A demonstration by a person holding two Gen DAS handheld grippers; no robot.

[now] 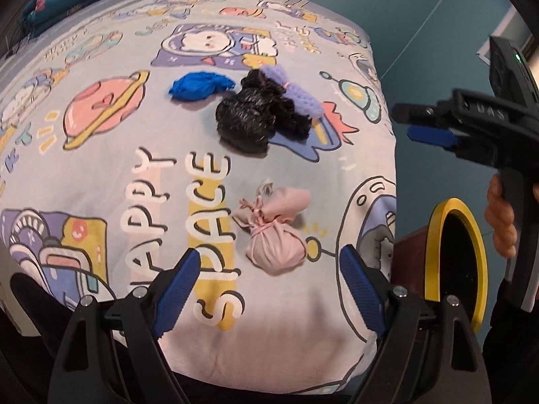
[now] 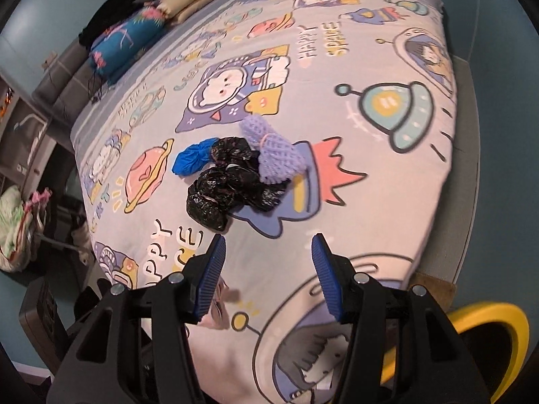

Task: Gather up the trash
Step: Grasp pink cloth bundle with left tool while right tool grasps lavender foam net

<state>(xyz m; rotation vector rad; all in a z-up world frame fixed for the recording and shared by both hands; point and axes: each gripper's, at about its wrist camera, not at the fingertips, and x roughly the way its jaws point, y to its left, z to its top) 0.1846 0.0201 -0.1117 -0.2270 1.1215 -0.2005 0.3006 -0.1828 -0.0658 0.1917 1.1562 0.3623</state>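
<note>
Nearest the left gripper, with its fingers spread wide and nothing between them, sits a pink tied bundle on the cartoon space bedsheet, just beyond the fingertips. Off the bed's edge to the right stands a yellow-rimmed bin, dark inside. The right gripper hangs over the bed too, fingers apart and empty. Farther up the sheet lies a crumpled black bag — a purple knitted piece rests against its far side, and a blue wad sits just left of it. Folded pillows are stacked at the far end.
</note>
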